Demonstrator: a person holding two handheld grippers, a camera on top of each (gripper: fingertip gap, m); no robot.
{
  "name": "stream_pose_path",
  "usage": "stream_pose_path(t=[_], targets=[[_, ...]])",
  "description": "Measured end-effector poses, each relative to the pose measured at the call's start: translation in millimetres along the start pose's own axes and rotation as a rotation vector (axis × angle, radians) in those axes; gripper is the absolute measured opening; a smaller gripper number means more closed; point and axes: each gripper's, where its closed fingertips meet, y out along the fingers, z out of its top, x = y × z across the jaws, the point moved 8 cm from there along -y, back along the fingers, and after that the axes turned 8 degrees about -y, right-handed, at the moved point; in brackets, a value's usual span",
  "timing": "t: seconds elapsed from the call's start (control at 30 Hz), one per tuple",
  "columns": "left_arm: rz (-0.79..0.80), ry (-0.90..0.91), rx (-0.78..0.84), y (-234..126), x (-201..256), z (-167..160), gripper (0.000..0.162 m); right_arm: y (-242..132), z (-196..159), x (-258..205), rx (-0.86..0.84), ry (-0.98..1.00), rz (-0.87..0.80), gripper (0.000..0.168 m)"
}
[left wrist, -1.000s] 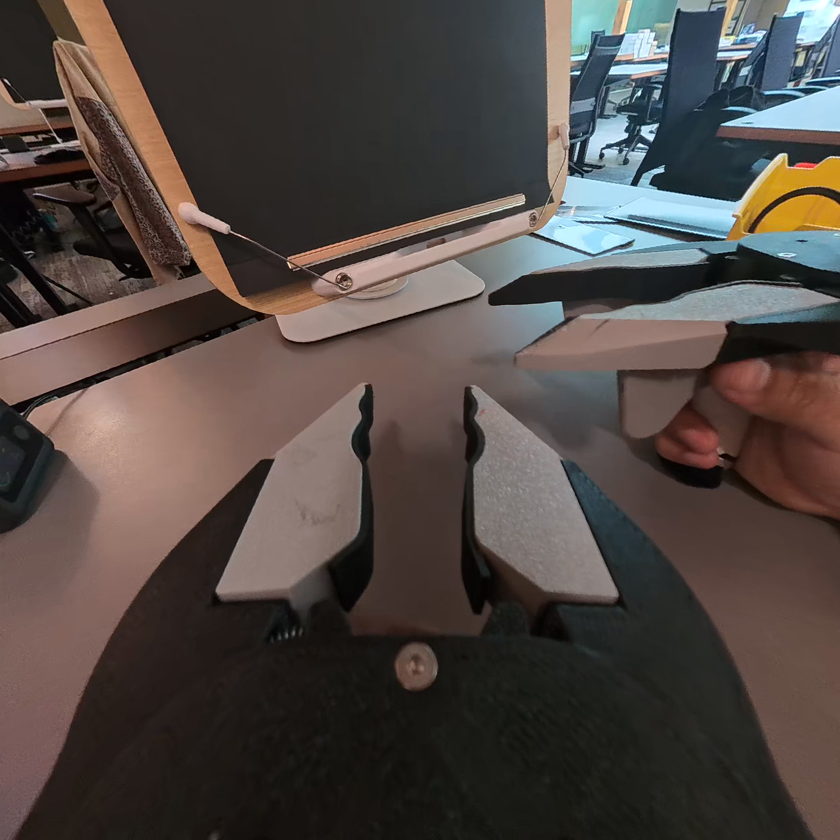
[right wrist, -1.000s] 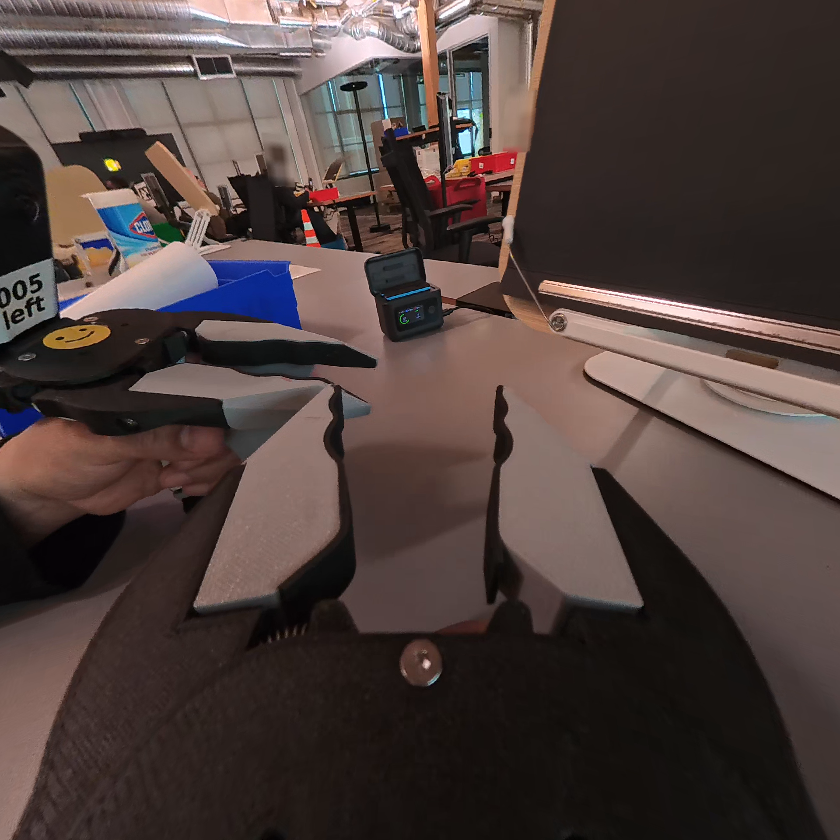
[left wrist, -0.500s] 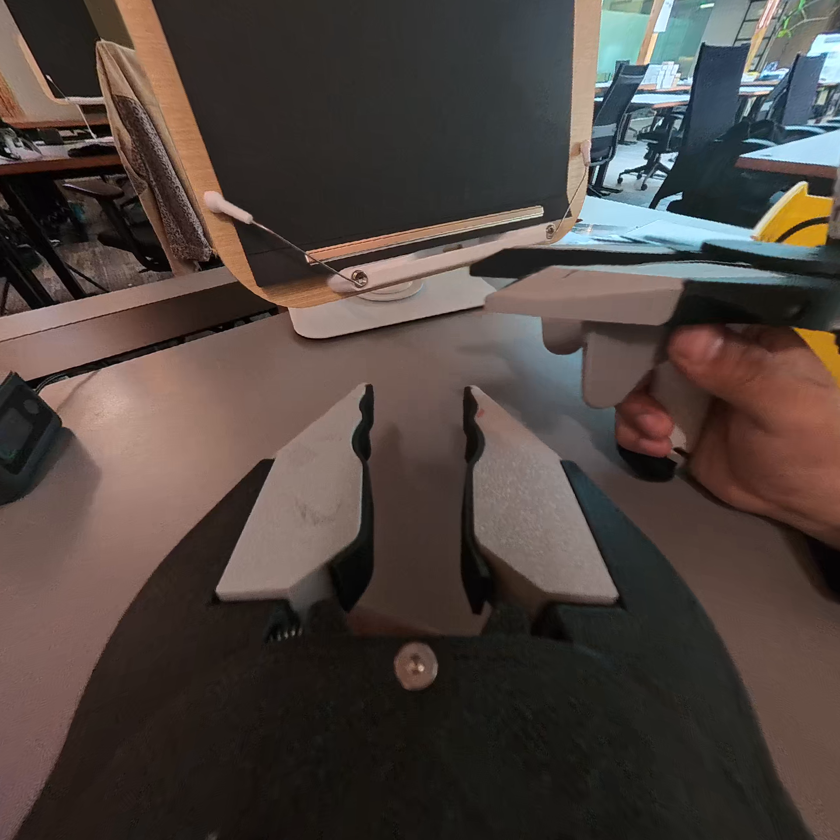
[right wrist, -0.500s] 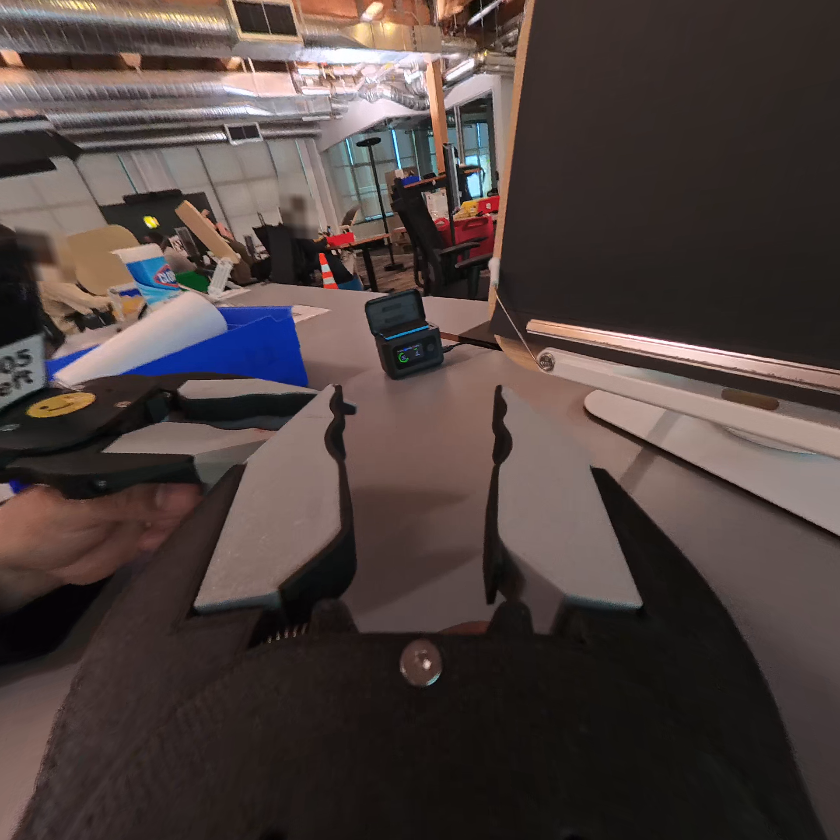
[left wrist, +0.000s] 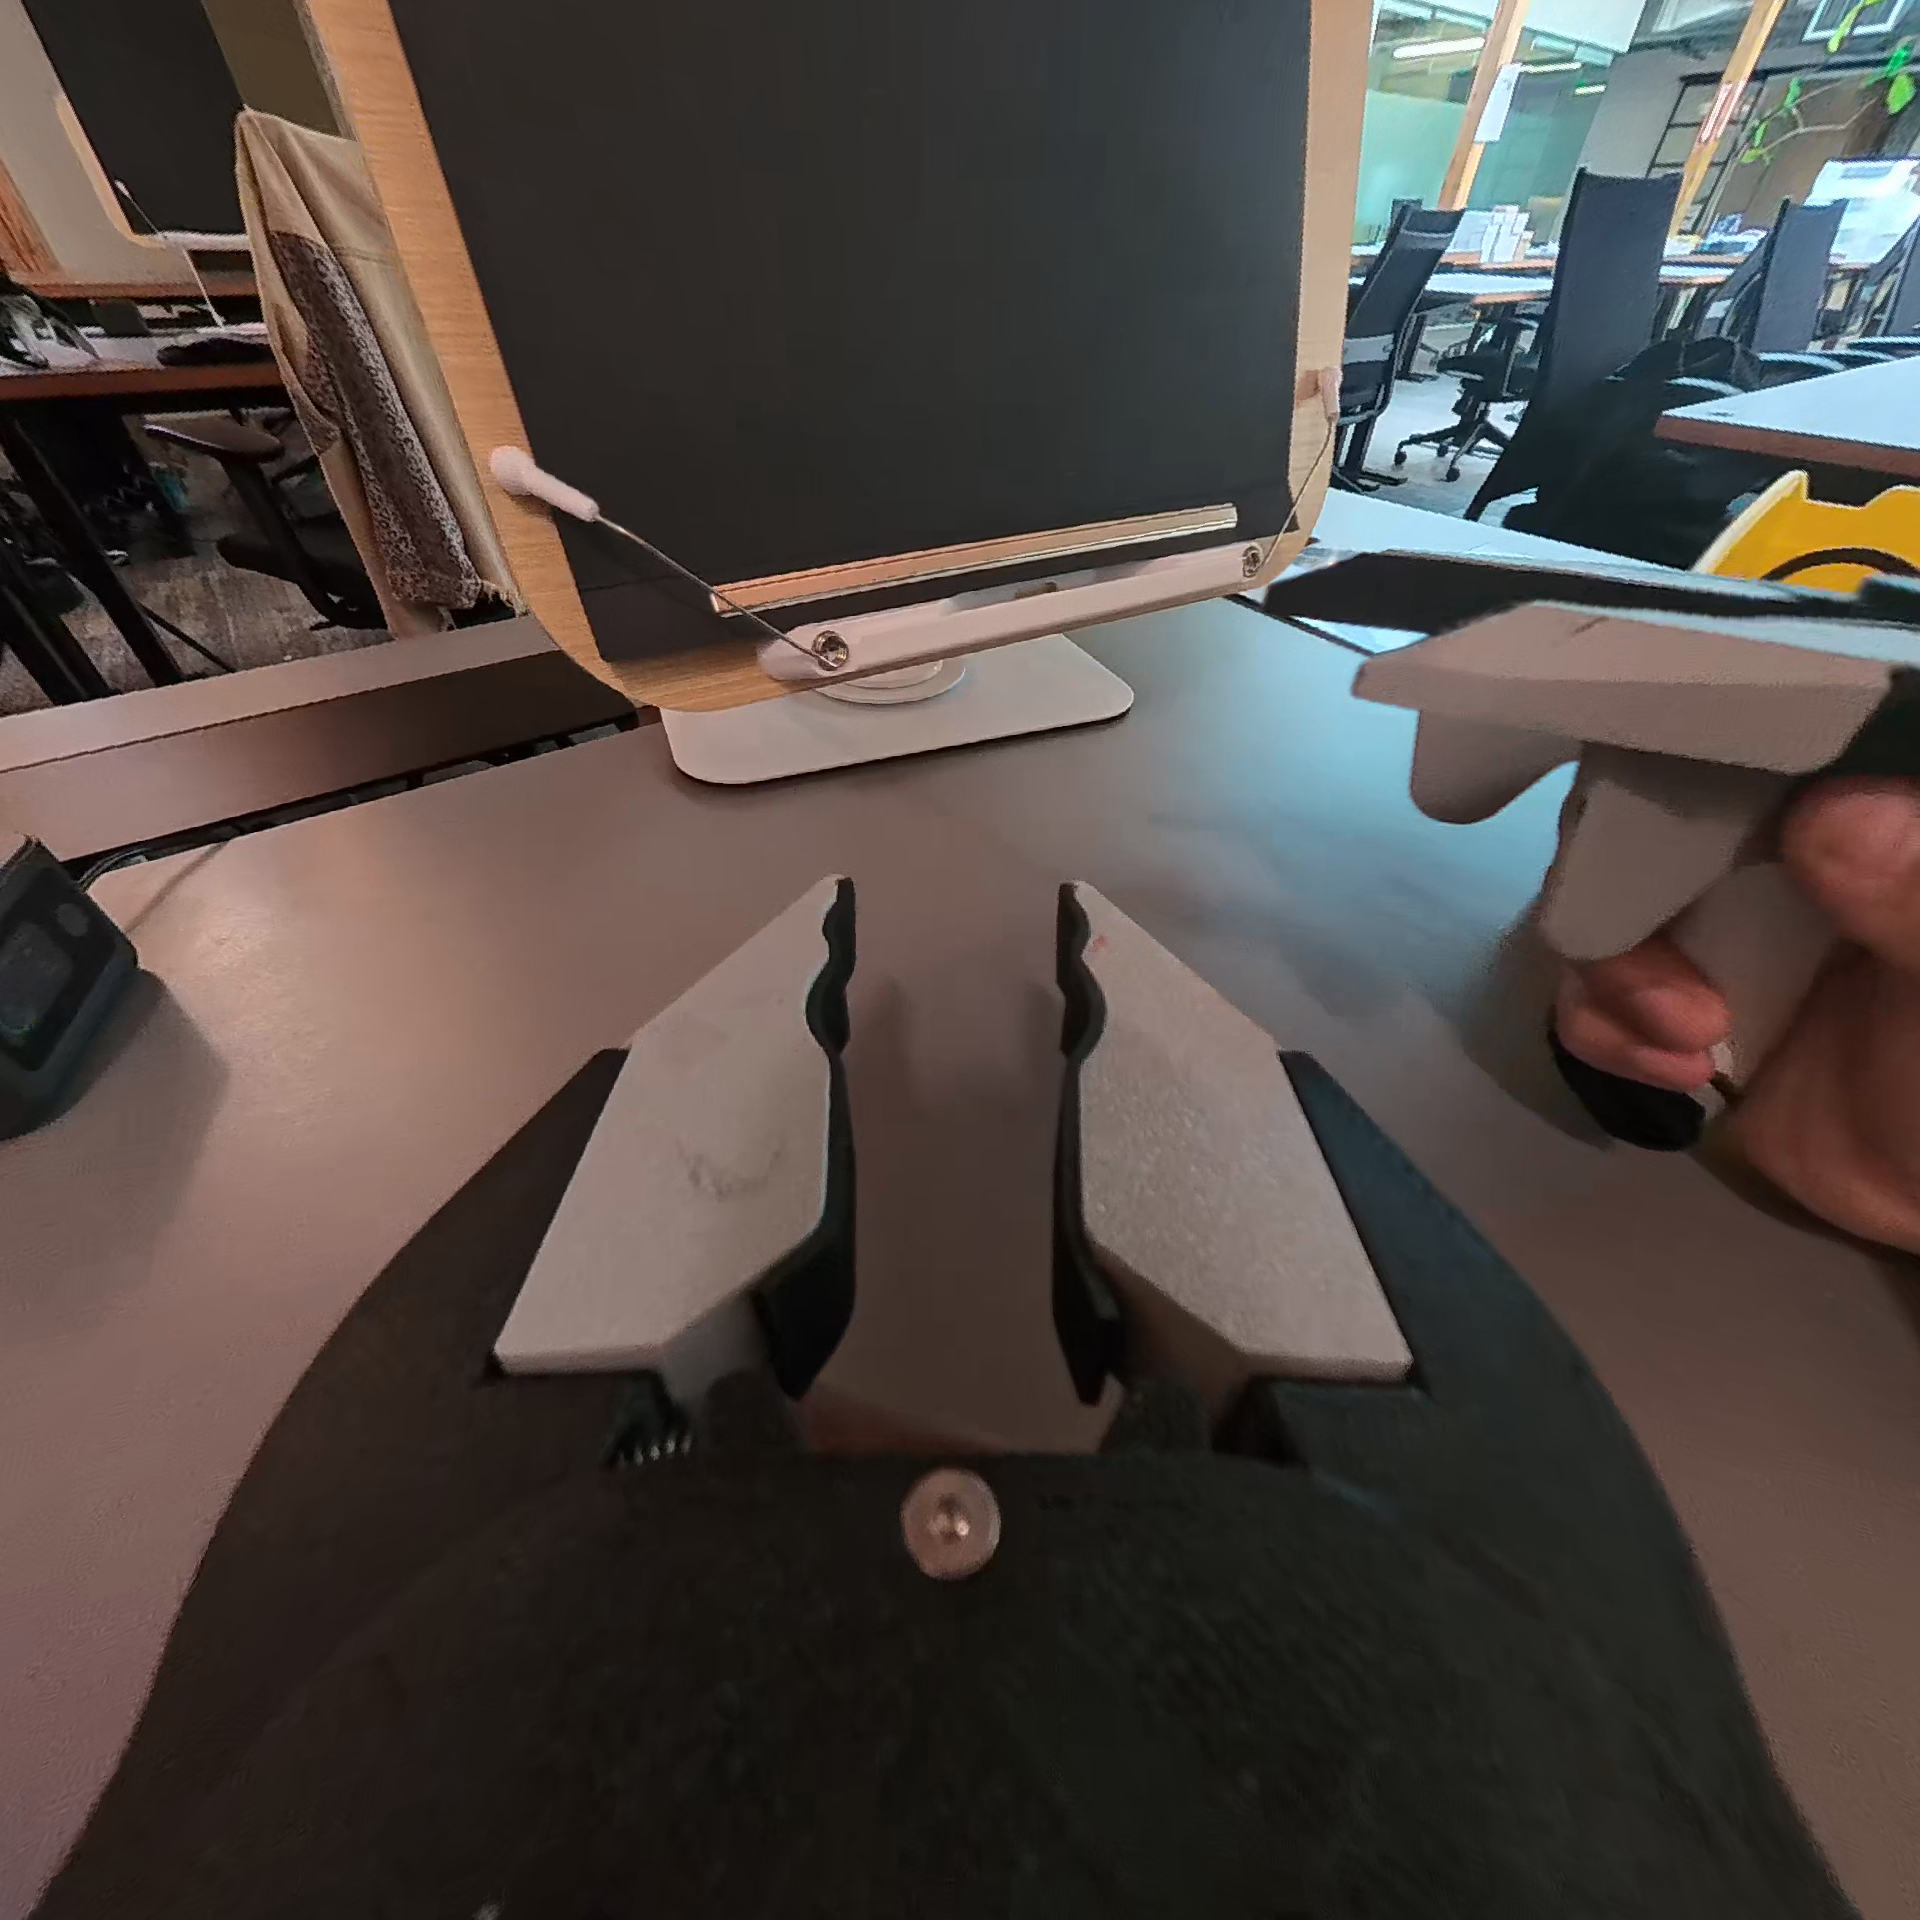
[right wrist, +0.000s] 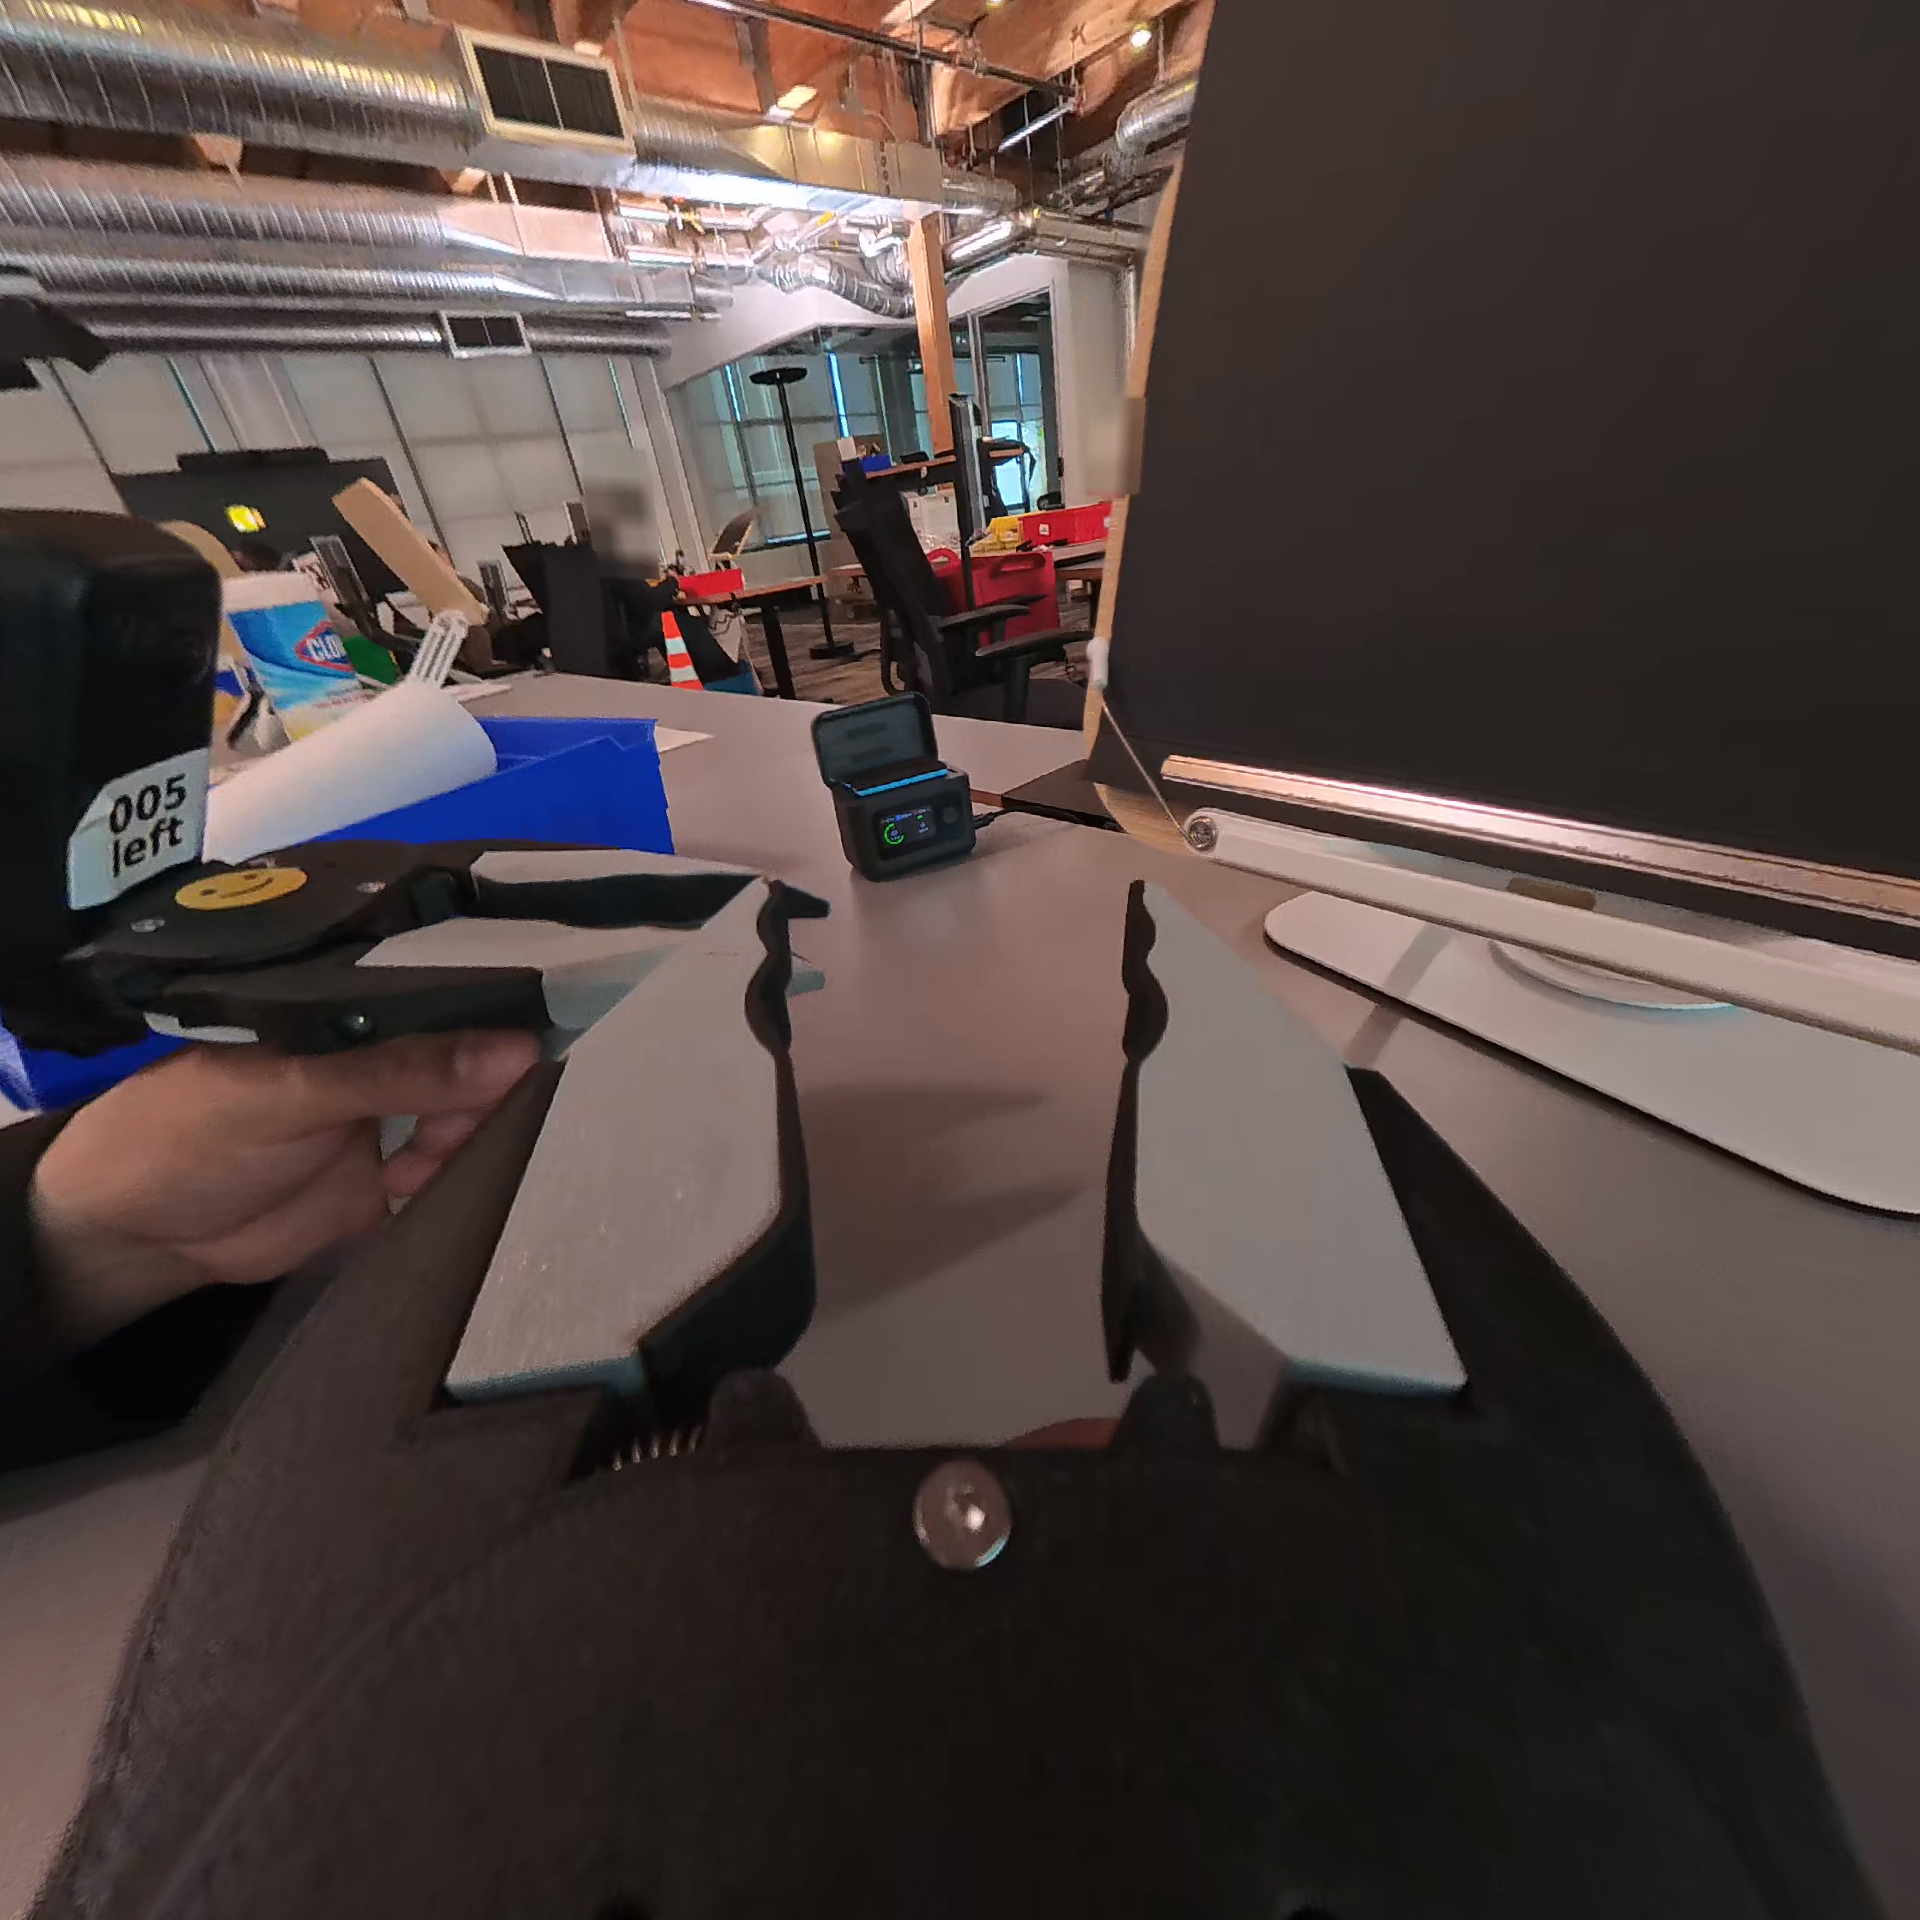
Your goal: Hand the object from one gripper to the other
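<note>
Two grey fingers of the left gripper [left wrist: 954, 914] stand apart over the bare table [left wrist: 416, 935], nothing between them. Compared with half a second ago, the right gripper [left wrist: 1340, 644] has drawn back toward the right edge, its hand [left wrist: 1787, 1049] partly cut off.

From the right wrist, that gripper's fingers [right wrist: 1247, 1122] are likewise apart and empty (no object to hand over shows anywhere). Beyond its left finger the left gripper now sits higher and closer, near a charging case [right wrist: 899, 795].

A dark monitor [left wrist: 862, 312] and small black charging case [right wrist: 902, 792] stand on the grey table [left wrist: 364, 935].
</note>
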Motion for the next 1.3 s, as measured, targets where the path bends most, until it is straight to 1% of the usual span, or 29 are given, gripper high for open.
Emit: stream_pose_path(t=[0.17,0.3,0.5,0.67,0.8,0.9,0.93,1.03,1.2,1.3], targets=[[-0.022,0.006,-0.012,2,1,-1,0.037,2,-1,-5,-0.018,-0.040,0.007,0.061],[-0.017,0.021,-0.027,3,3,-1,0.036,7,-1,-14,-0.024,-0.012,0.064,0.061],[-0.029,0.014,-0.030,-1,10,-3,0.036,12,-4,-37,-0.074,-0.056,0.134,0.061],[-0.119,-0.069,-0.021,-7,21,-1,0.038,11,2,-49,-0.049,-0.011,0.199,0.061],[-0.144,-0.027,-0.021,-7,23,-2,0.038,17,-5,-53,-0.075,-0.032,0.218,0.061],[-0.199,-0.109,-0.047,-3,21,-6,0.040,22,-7,-54,-0.080,0.023,0.254,0.061],[-0.214,-0.127,-0.050,-3,20,-5,0.042,22,-7,-54,-0.076,0.024,0.255,0.061],[-0.184,-0.126,-0.033,-7,16,0,0.042,18,-3,-52,-0.058,0.006,0.227,0.062],[-0.166,-0.156,0.020,-15,9,13,0.042,4,15,-46,0.013,-0.015,0.149,0.061],[-0.151,-0.158,0.000,-15,5,14,0.046,-1,21,-39,0.052,-0.027,0.093,0.060]])
